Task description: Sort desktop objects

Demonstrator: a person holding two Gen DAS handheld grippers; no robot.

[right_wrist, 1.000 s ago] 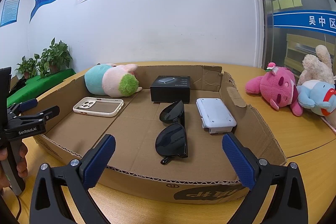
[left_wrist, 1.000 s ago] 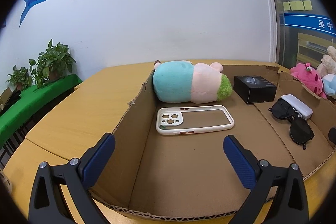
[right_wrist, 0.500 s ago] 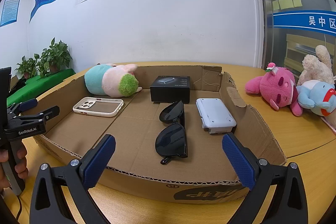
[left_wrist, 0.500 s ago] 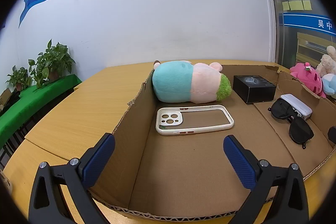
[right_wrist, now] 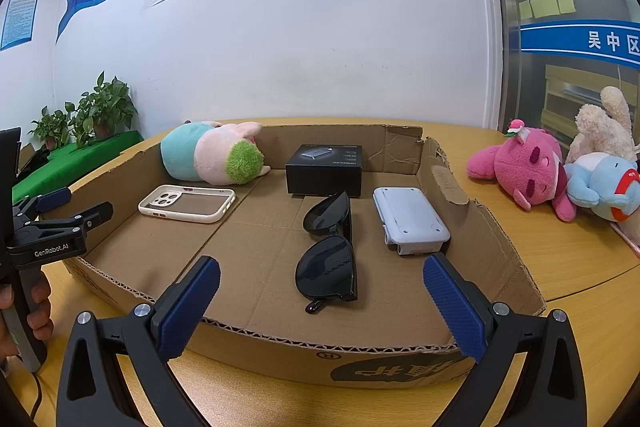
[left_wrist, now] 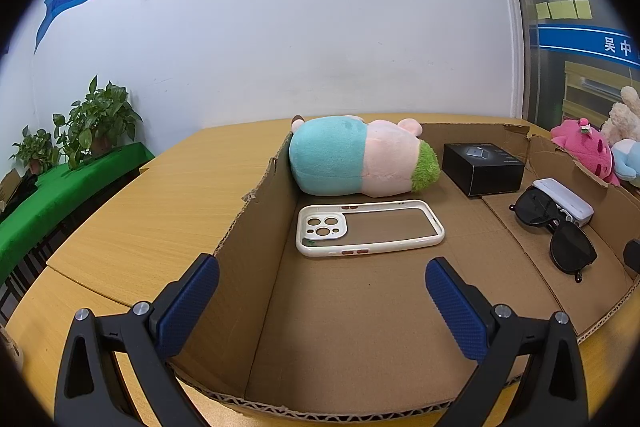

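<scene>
Looking at a shallow cardboard tray (right_wrist: 492,247) on a wooden table (right_wrist: 568,267), walls cut low, probably so grippers can reach in from the near edge.

Going left to right in the right wrist view:

- Left gripper (right_wrist: 66,205) at about 9 o'clock, jaws spread, nothing between them, parked just outside the tray's left wall. Held up by a hand (right_wrist: 38,307) on the grip. From its own camera, same story: wide open, blue pads (left_wrist: 188,303) straddling the near-left corner of the tray.
- Plush toy (right_wrist: 212,157) at 11 o'clock, lying on its side against the back-left corner. Teal, pale pink, fuzzy green end. Soft, squishy, easy grab.
- Phone case (right_wrist: 188,203) just in front of it, flat, white rim, clear back, camera cutouts to the left. Thin and low, so probably needs a pinch on the rim.
- Black box (right_wrist: 325,169) at 12 o'clock near the back wall.
- Sunglasses (right_wrist: 328,247) dead centre, folded, dark lenses, nearest to the right gripper (right_wrist: 320,301); that one also spread wide, holding nothing, hovering at the near wall.
- White device (right_wrist: 408,221) just right of the glasses.
- Outside the tray at 2–3 o'clock: pink plush (right_wrist: 520,167), blue plush (right_wrist: 604,187), cream plush (right_wrist: 604,131) piled together on the table.

Guessing nothing picked yet; sunglasses look like the obvious next target.
</scene>
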